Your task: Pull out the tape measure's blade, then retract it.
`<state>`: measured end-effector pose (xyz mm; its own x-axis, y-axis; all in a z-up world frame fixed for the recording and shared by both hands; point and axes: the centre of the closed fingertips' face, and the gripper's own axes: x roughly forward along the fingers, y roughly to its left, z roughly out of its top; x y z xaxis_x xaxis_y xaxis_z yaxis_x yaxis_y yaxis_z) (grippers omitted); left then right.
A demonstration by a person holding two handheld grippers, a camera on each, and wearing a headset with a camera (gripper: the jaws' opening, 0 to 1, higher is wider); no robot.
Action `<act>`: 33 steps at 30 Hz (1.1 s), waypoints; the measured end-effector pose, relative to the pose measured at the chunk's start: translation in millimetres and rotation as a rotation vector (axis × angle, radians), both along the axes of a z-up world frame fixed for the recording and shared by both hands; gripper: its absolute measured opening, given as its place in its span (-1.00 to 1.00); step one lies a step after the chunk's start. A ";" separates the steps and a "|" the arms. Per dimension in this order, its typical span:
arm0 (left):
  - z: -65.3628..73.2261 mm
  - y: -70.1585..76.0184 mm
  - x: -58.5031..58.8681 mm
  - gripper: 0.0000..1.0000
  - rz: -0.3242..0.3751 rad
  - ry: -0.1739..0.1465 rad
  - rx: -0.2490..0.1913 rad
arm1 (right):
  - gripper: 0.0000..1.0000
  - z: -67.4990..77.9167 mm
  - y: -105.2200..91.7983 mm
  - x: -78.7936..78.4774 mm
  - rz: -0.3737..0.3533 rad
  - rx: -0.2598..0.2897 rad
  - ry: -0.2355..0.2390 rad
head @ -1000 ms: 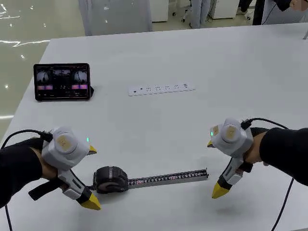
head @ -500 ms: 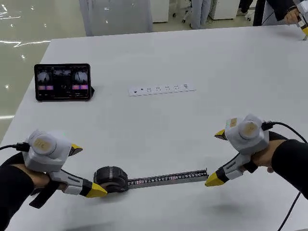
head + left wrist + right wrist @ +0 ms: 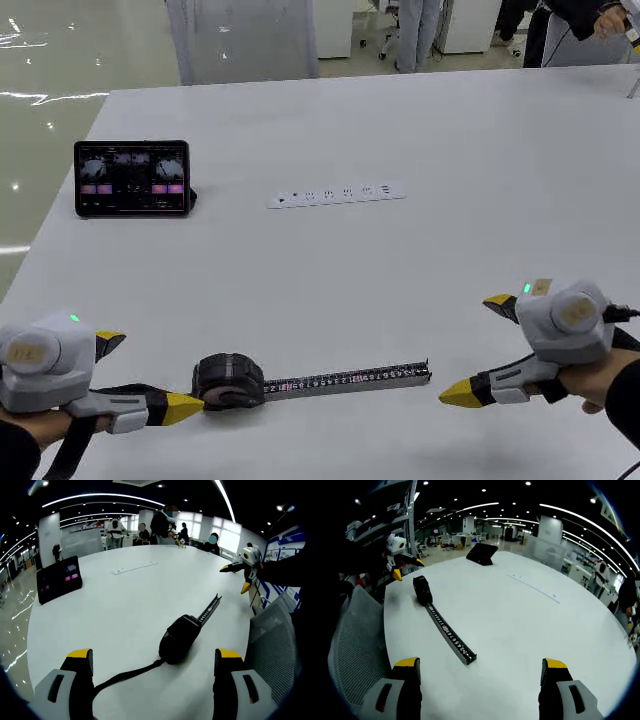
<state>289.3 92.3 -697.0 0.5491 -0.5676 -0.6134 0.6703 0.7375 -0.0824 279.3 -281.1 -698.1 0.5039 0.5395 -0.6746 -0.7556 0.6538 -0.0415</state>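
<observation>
both your grippers, left [image 3: 147, 372] and right [image 3: 480, 346], gape wide, holding nothing. the tape [image 3: 229, 380] lies at the table's [image 3: 400, 120] 6 o'clock, just beside the left gripper's lower jaw. its blade [image 3: 345, 379] runs out toward 3 o'clock, stopping near the right gripper.

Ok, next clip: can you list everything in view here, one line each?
table: 1, white, under everything.
tape measure: 1, black case, near edge of the table, between the grippers.
blade: 1, dark with markings, out of the case, lying flat toward the right gripper.
strap: 1, black, trailing from the case.
tablet: 1, black, screen lit, propped at far left.
power strip: 1, white, middle of the table.
chair: 1, grey mesh back, at the near edge.
people: several, beyond the far edge.
left gripper: 1, grey with yellow tips, open, beside the case.
right gripper: 1, same colours, open, just past the blade's end.
</observation>
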 end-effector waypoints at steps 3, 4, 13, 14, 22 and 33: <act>1.8 9.1 -4.7 0.98 0.049 -0.045 0.007 | 0.98 0.0 -5.7 -9.9 -0.035 0.030 -0.007; 2.6 11.6 -8.1 0.98 0.067 -0.053 0.000 | 0.98 -0.3 -9.6 -13.6 -0.052 0.030 -0.017; 4.4 21.7 -31.3 0.98 0.134 -0.085 -0.036 | 0.98 -5.4 -16.4 -53.9 -0.114 0.061 -0.029; 3.3 22.4 -35.9 0.98 0.133 -0.085 -0.039 | 0.98 -6.7 -15.9 -60.1 -0.115 0.062 -0.025; -7.8 11.9 -61.8 0.98 0.130 -0.071 -0.035 | 0.98 -8.1 -26.1 -80.4 -0.156 0.065 -0.036; -12.6 18.6 -81.4 0.98 0.147 -0.057 -0.049 | 0.98 -12.6 -27.2 -97.3 -0.176 0.076 -0.045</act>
<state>207.9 110.9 -709.6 0.6613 -0.5072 -0.5526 0.5602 0.8239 -0.0857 182.0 -308.2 -710.6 0.6240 0.4889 -0.6096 -0.6276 0.7783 -0.0182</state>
